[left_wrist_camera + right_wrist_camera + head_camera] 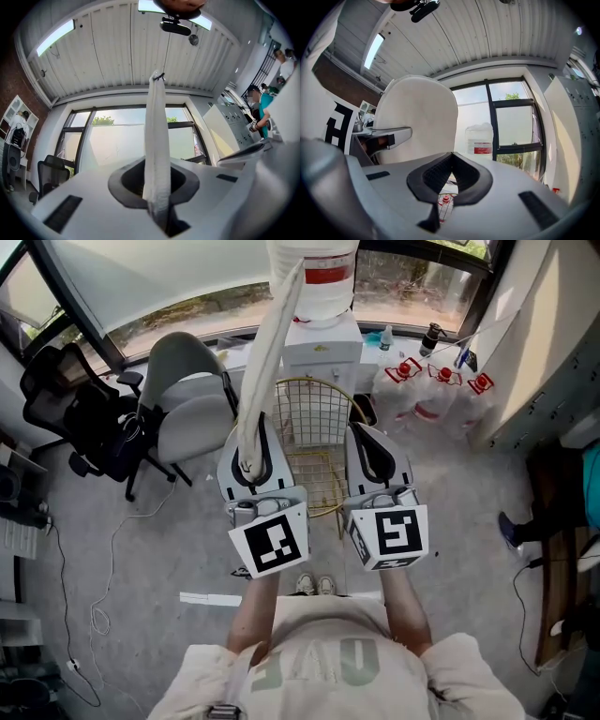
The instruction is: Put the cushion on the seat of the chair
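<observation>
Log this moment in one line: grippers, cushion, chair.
left gripper: shut on cushion | right gripper: shut, empty | cushion: upright, not yet on chair | chair seat: bare

Three chairs (187, 404) (70, 409) (314, 418) (one wire), one cushion (267, 352), two grippers (253, 432) (372, 439).

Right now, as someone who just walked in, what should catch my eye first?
A tall white cushion, held on edge and clamped in the left gripper, juts up the middle of the head view. Below it stands a gold wire chair, its seat bare, with the right gripper shut and empty beside it. Behind is a white water dispenser.
</observation>
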A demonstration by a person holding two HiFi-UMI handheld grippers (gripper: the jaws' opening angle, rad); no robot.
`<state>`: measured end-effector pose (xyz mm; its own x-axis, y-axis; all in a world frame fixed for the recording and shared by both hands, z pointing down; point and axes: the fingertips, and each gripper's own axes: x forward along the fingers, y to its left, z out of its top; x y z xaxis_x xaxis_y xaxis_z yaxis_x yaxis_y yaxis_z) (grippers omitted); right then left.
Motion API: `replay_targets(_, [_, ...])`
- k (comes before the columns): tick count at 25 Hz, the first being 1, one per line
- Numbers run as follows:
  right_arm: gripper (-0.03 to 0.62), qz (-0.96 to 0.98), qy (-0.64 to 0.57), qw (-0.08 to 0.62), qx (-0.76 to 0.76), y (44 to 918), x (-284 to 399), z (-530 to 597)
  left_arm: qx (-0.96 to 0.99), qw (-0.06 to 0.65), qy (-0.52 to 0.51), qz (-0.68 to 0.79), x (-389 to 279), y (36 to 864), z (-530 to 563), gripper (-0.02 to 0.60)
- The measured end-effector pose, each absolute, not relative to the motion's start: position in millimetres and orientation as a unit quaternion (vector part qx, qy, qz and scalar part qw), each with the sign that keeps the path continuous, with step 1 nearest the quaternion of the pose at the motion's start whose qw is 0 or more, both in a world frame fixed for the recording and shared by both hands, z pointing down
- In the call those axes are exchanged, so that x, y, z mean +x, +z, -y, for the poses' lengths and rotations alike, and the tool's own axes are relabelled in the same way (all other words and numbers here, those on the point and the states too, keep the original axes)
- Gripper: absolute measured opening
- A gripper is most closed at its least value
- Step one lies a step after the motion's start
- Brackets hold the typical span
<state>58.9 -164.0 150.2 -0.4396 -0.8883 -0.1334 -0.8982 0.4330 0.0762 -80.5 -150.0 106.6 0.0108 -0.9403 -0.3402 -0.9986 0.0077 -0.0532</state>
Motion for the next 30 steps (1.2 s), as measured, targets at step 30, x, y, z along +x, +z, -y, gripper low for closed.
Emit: replay_targets(30, [0.017,-0.857,-0.023,-0.033,-0.513,349,41,235,-0.709,0.033,0.013,-0.705,-95,329,218,0.051])
